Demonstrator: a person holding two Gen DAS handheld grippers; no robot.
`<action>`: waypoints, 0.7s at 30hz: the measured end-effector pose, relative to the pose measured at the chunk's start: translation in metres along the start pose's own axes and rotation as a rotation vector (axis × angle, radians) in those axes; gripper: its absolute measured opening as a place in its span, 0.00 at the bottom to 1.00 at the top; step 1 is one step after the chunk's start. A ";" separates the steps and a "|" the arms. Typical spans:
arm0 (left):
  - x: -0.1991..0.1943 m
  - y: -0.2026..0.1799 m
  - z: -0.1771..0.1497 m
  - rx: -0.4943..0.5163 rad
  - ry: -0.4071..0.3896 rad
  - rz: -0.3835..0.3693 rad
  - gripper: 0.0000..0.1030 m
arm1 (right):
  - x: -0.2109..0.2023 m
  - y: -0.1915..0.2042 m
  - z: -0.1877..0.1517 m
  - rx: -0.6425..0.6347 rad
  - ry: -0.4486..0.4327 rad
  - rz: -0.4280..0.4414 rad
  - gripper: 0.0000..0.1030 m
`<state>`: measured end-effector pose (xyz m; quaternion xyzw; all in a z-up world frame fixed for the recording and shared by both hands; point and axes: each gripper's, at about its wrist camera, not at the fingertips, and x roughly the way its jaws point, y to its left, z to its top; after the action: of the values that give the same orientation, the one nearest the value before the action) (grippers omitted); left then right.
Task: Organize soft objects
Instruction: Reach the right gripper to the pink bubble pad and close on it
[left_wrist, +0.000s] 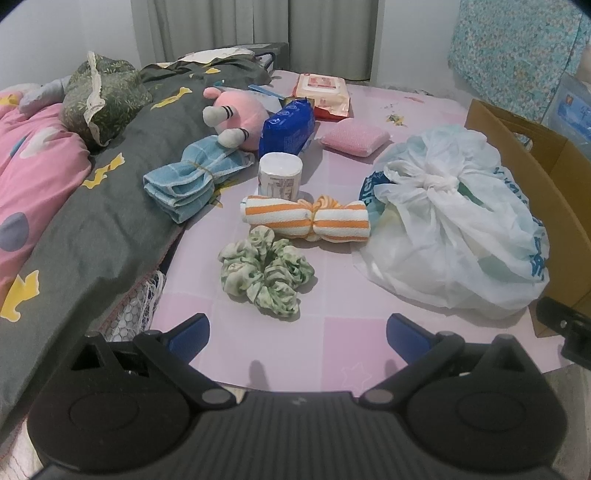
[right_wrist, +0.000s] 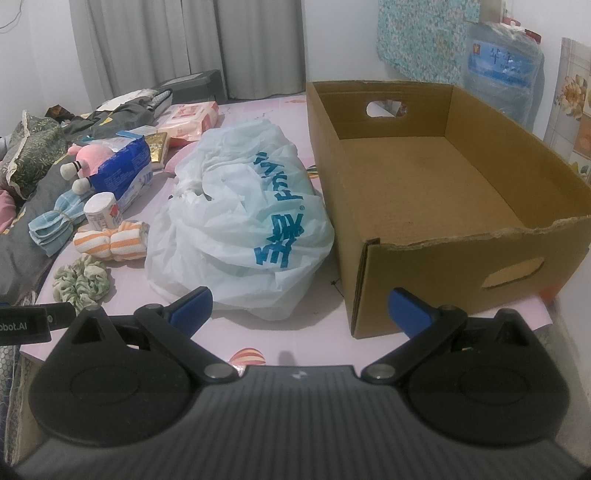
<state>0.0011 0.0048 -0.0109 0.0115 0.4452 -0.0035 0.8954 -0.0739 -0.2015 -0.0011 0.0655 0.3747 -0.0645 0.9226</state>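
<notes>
Green ruffled scrunchie (left_wrist: 266, 276) beside orange-striped towel roll (left_wrist: 306, 218)

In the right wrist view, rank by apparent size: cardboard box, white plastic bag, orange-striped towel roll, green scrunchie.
1. cardboard box
2. white plastic bag
3-4. orange-striped towel roll and green scrunchie look about alike; the scrunchie sits nearer the camera, so I would not rank them.

The plastic bag (right_wrist: 236, 221) lies between the cardboard box (right_wrist: 443, 206) and the scrunchie (right_wrist: 82, 282).
</notes>
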 end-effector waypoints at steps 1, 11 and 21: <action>0.001 0.000 0.000 0.001 0.002 0.000 0.99 | 0.000 0.000 -0.001 0.000 0.001 0.000 0.99; -0.015 0.012 0.015 0.016 -0.063 0.001 0.99 | -0.016 0.005 0.008 -0.035 -0.046 0.049 0.99; -0.030 0.036 0.081 -0.010 -0.196 -0.077 0.99 | -0.027 0.028 0.095 -0.100 -0.145 0.300 0.99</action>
<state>0.0479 0.0391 0.0621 -0.0105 0.3558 -0.0367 0.9338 -0.0240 -0.1880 0.0875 0.0699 0.2959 0.0881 0.9486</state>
